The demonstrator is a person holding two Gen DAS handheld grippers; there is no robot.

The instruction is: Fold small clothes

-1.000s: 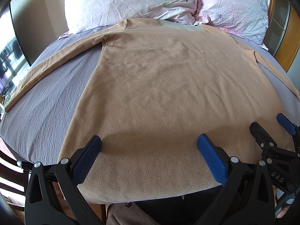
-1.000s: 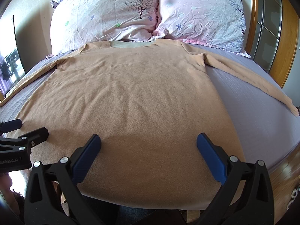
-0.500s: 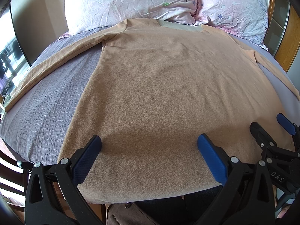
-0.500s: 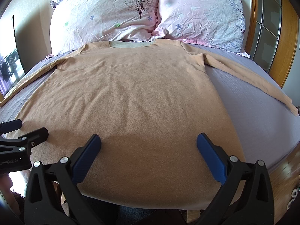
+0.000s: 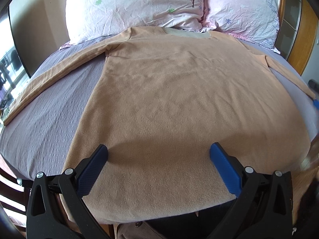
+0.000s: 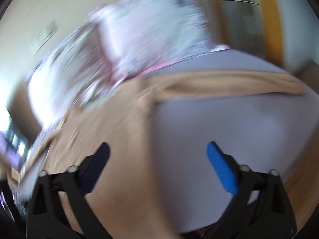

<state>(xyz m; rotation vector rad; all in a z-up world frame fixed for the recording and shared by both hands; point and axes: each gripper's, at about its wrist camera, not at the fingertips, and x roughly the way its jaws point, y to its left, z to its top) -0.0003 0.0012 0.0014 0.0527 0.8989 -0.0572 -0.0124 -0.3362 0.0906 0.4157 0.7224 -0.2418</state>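
Shirt (image 5: 179, 99) lies flat, front down or up unclear, spread on the grey bedsheet (image 5: 49, 119), collar toward the pillows (image 5: 139, 6), both sleeves out to the sides. No fold made yet, so the step looks like the opening reach. Left gripper (image 5: 158, 157) hangs over the hem, jaws apart, nothing between them. Right gripper (image 6: 158, 155), jaws also apart and empty, points at the shirt's right side edge and the right sleeve (image 6: 229, 81); that view is heavily motion-blurred, so contact can't be judged. Next move likely calls for pinching the right sleeve or shoulder and carrying it across the body, with the left gripper steadying the hem.
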